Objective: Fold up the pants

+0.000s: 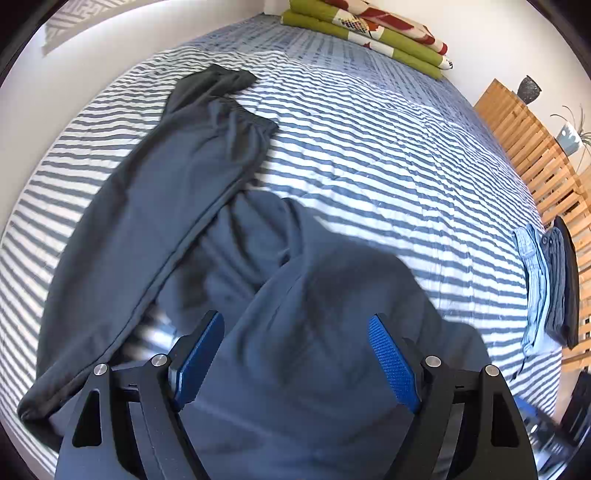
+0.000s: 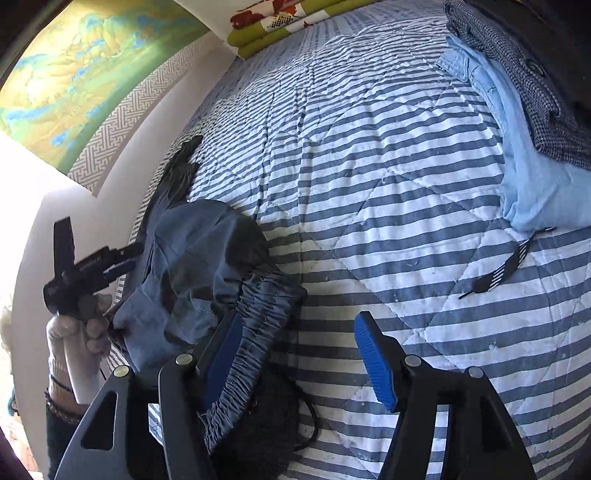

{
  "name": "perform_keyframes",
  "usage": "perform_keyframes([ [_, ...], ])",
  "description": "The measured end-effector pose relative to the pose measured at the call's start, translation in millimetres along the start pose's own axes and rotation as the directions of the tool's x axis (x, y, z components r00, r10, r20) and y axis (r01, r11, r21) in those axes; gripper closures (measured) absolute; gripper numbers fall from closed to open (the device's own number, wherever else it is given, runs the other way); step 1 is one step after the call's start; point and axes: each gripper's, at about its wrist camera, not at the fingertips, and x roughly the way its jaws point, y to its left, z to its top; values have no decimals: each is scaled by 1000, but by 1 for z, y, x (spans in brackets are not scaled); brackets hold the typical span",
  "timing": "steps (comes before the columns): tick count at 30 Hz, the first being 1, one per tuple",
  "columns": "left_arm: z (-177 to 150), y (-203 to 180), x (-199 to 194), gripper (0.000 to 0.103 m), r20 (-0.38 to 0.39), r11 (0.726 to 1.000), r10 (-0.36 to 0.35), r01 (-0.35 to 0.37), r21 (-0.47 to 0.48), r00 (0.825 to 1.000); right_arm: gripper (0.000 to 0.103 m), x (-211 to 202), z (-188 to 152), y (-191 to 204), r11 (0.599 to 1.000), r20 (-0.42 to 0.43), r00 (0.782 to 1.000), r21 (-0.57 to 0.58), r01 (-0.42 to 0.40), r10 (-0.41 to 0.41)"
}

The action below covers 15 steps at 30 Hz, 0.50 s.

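From the left wrist view, the pants [image 1: 155,206] lie on the striped quilt [image 1: 388,155], dark grey-blue, one leg stretched flat and long from the near left corner up to its cuff [image 1: 218,79] at the far side. The other leg is bunched and heaped toward the camera, its fabric blurred right under the left gripper [image 1: 295,354]. The blue pads stand wide apart with cloth below and between them; nothing is pinched, so these tongs are open. A folded blanket [image 1: 369,33] sits at the bed's far end and a stack of folded clothes [image 1: 546,280] lies at the right edge.

From the right wrist view, the right gripper [image 2: 295,354] is open too, over bare quilt; its left pad seems to lie just beside the gathered elastic waistband [image 2: 251,332], though whether it touches is hard to tell. The left gripper [image 2: 122,258] appears at the far left, held by a hand [image 2: 74,332] over the crumpled leg.

The step in hand looks like laying one leg onto the other. To do it well, take the bunched leg at its hem and the waistband at its edge, pull it taut, then lay it seam on seam along the flat leg, smoothing wrinkles outward. The long axis runs from the waistband near the person away to the far cuff.
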Motion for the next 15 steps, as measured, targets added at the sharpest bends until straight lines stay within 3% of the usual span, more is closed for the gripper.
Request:
perform_keyframes([
  [7,31,-19,52,21,-90,998,63,-63,2,994,43,25,1,5,999,-24,999,-26,-25,25],
  [9,31,-17,63,52,-109,999,44,-45,-5,993,43,36,6,4,999,-70,997,-5,-39,39],
  [10,30,-15,66,88,-122,999,42,-43,-10,992,45,44,8,3,999,-98,994,6,-54,54],
  [11,29,-11,67,97,-125,999,37,-39,-17,991,47,51,9,4,998,-128,990,12,-57,58],
  [13,31,-2,60,100,-96,999,-3,-1,-38,995,67,64,11,5,998,-171,983,22,-65,68],
  [14,33,2,54,100,-79,999,-23,19,-50,997,84,69,13,6,997,-187,979,25,-78,81],
  [15,36,6,46,100,-63,998,-35,32,-61,997,86,70,15,8,997,-187,979,22,-76,79],
])
